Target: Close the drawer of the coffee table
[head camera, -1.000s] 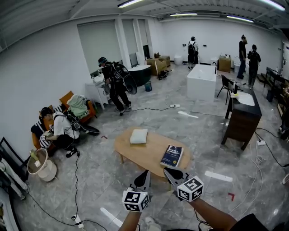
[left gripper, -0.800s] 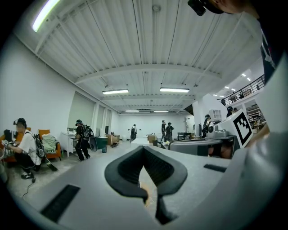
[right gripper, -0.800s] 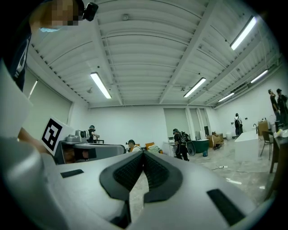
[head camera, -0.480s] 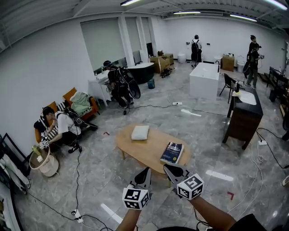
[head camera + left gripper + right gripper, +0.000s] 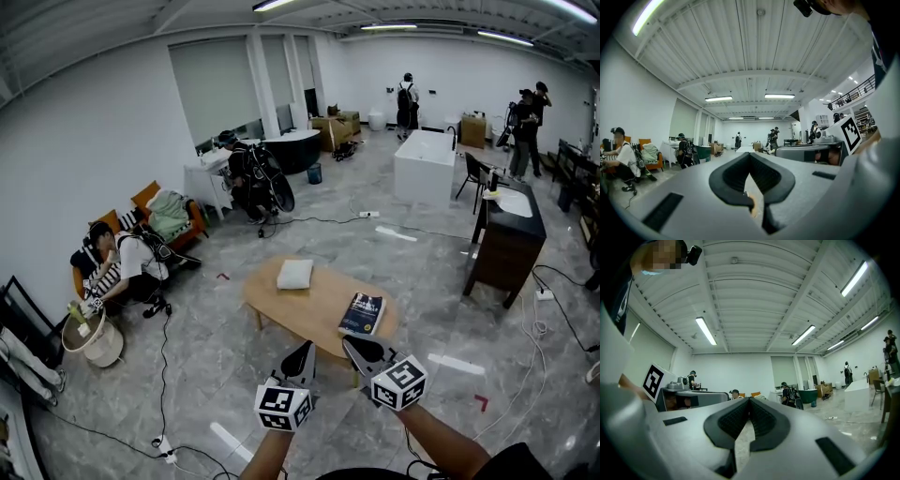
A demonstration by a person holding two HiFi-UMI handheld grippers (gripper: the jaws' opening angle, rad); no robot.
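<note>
The oval wooden coffee table (image 5: 314, 309) stands on the grey floor in front of me, with a blue book (image 5: 362, 313) and a white cushion (image 5: 294, 274) on top. No drawer shows from this side in the head view. My left gripper (image 5: 298, 362) and right gripper (image 5: 362, 352) are held side by side above the floor, just short of the table's near edge. Both are shut with nothing between the jaws. In the left gripper view the left gripper (image 5: 750, 158) points out across the room, and in the right gripper view so does the right gripper (image 5: 749, 402).
A person (image 5: 122, 267) sits on the floor at left beside a bucket (image 5: 89, 339). Cables and a power strip (image 5: 159, 441) trail across the floor. A dark sink cabinet (image 5: 506, 239) stands at right, a white tub (image 5: 424, 164) further back. Other people stand far off.
Both grippers have stayed shut and kept their place low in front of me. The head view has shifted slightly towards the table. People in the background have moved about.
</note>
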